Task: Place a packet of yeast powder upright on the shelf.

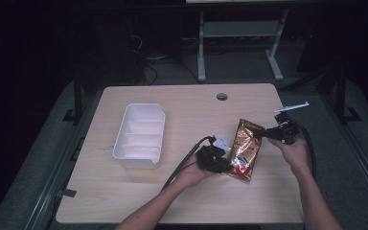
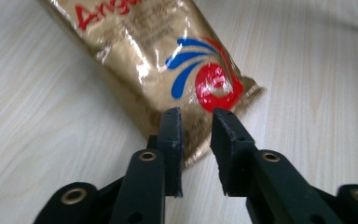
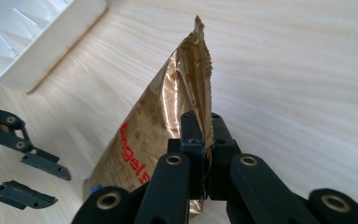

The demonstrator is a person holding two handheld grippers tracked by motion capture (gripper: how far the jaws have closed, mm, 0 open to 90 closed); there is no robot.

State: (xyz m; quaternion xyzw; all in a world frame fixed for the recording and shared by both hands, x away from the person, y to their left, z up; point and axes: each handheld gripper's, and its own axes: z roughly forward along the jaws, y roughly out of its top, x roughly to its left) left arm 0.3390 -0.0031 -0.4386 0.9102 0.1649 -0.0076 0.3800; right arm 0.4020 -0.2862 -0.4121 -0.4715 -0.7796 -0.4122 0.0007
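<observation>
The gold snack bag (image 1: pixel 245 149) lies on the wooden counter (image 1: pixel 182 201), one end lifted off the surface. The right claw (image 3: pixel 204 140) pinches the bag's crimped upper edge, its jaws pressed tight on the foil, so the bag rises as a narrow fold straight ahead of that claw and slopes down and away from it toward the counter. At the bag's other end, the left claw (image 2: pixel 196 135) stands spread with a clear gap between its jaws; the corner of the bag with the red and blue mark sits just beyond its tips, and the pads do not press on it. Well off to the far side of the left claw, away from the bag, stands a white tray (image 1: pixel 124 155) with dividers inside.
</observation>
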